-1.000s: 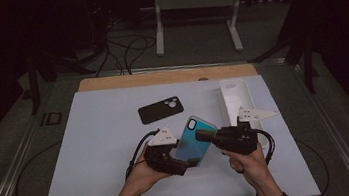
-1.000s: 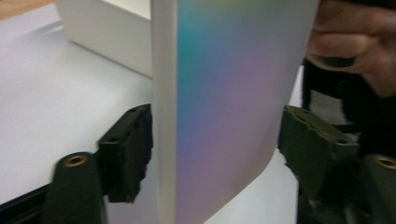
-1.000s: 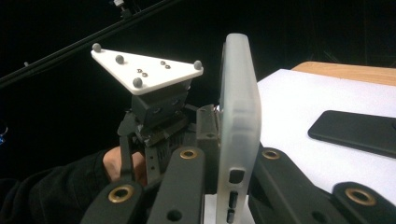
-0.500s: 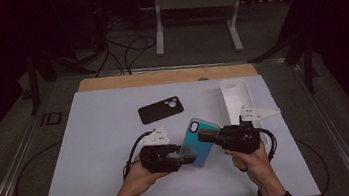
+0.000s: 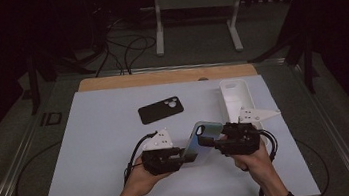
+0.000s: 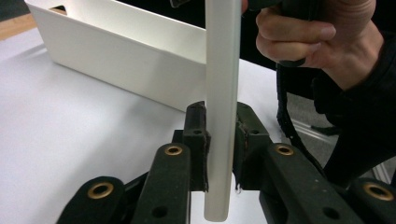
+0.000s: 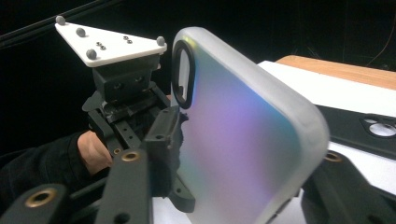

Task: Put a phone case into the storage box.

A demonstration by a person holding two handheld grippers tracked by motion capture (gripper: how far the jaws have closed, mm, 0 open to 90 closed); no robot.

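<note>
Both forearms are seen entering from the near edge of the bench (image 5: 92,138) in the high view, angled inward so that the two grippers face each other over the white sheet, near its front edge. The left gripper (image 5: 177,158) is held level, its jaws pointed toward the right gripper (image 5: 208,141), and the left hand (image 5: 140,180) is wrapped around its body from below. The right hand (image 5: 253,161) is clasped around its own gripper in the same way, also roughly level.

A phone case (image 5: 200,142) is held between them, lifted off the bench and tilted on edge. In the left gripper view the case (image 6: 222,107) is seen edge-on as a pale, frosted strip standing upright between the jaws, whose pads are pressed against both of its faces; those jaws have just been closing and are clamped on it. In the right gripper view the case (image 7: 238,140) is shown from its back: translucent, with a blue-to-violet sheen, rounded corners and a dark-rimmed camera opening near the top. The right jaws have just been opening; they stand on either side of the case, one apparently clear of it, and whether the far jaw touches it cannot be told.

Farther back a black phone case (image 5: 160,110) lies flat, and a white tray (image 5: 235,95) stands to the right.
</note>
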